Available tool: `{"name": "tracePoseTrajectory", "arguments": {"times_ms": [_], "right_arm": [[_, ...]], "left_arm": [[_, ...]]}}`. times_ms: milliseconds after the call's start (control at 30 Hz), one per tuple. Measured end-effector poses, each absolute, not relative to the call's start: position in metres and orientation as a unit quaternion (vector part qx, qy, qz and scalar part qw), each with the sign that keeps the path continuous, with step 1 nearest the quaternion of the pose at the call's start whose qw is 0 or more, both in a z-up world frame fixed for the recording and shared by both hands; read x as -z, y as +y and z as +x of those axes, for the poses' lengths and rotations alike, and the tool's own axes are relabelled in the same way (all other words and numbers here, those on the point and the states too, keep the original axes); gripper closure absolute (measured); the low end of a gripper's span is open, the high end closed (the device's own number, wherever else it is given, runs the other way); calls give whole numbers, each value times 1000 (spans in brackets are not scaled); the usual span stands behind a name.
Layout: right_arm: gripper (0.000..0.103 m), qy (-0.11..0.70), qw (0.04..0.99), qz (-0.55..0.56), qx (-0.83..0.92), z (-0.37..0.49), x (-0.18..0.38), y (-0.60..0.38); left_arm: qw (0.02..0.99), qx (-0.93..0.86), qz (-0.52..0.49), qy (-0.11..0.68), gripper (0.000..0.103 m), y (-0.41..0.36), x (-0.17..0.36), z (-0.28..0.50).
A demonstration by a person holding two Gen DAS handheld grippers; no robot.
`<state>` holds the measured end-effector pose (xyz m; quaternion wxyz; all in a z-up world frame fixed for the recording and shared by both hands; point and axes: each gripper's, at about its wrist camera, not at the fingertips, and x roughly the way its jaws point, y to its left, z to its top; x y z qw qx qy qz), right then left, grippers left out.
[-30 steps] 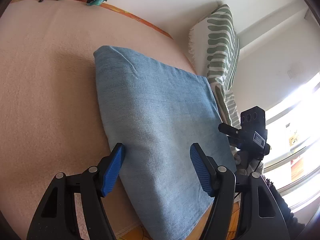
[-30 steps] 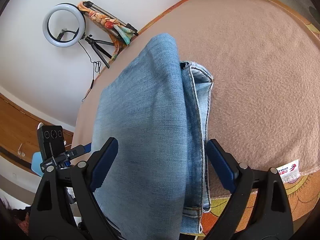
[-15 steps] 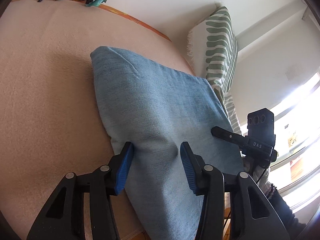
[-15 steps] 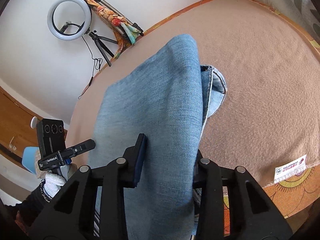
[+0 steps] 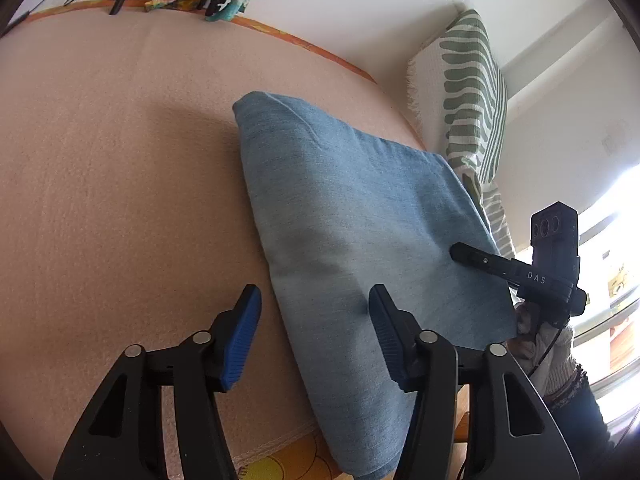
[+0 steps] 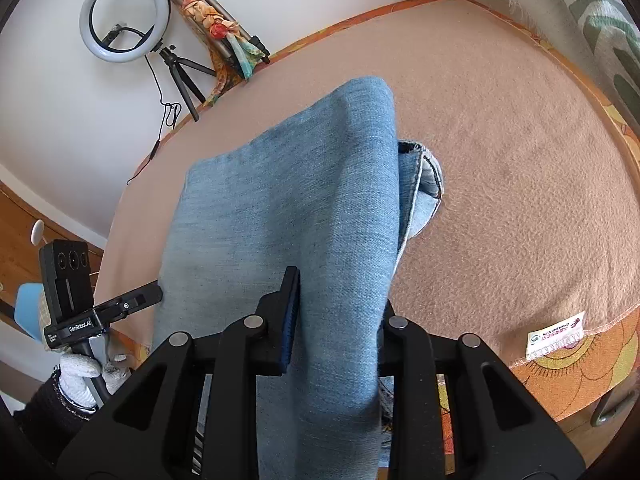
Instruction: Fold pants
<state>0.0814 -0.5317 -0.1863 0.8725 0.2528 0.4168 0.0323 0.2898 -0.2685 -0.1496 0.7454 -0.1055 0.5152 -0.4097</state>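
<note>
Folded light-blue denim pants (image 5: 352,216) lie on a peach blanket (image 5: 120,200), their near end hanging over the bed's front edge. My left gripper (image 5: 314,320) is open, its blue pads straddling the pants' left folded edge without holding it. My right gripper (image 6: 336,312) is shut on the pants (image 6: 304,200), pinching a raised ridge of denim that lifts the right side; the waistband (image 6: 424,184) shows underneath. The right gripper also shows in the left wrist view (image 5: 516,270) at the pants' right edge.
A green-and-white patterned pillow (image 5: 472,92) stands at the bed's far right. A ring light on a tripod (image 6: 124,16) and a second tripod with a scarf (image 6: 216,24) stand by the wall. The blanket has a label (image 6: 554,336) at its front edge.
My left gripper, closed in on the pants' edge half a second ago, has opened and drawn back left. My right gripper stayed shut on the denim and raised it further.
</note>
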Motion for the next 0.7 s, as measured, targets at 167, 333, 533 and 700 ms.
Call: {"name": "tracePoseTrajectory", "arguments": {"times_ms": [167, 333, 533, 700], "right_arm": [[76, 414, 867, 275, -41, 82, 194, -540], [75, 410, 862, 294, -49, 81, 199, -545], [77, 402, 878, 258, -29, 78, 188, -532], [80, 383, 895, 227, -21, 72, 161, -518]], "left_arm": [[712, 432, -125, 539, 40, -270, 161, 279], [683, 454, -181, 543, 39, -276, 170, 282], [690, 452, -197, 530, 83, -285, 168, 287], [706, 467, -169, 505, 87, -284, 152, 286]]}}
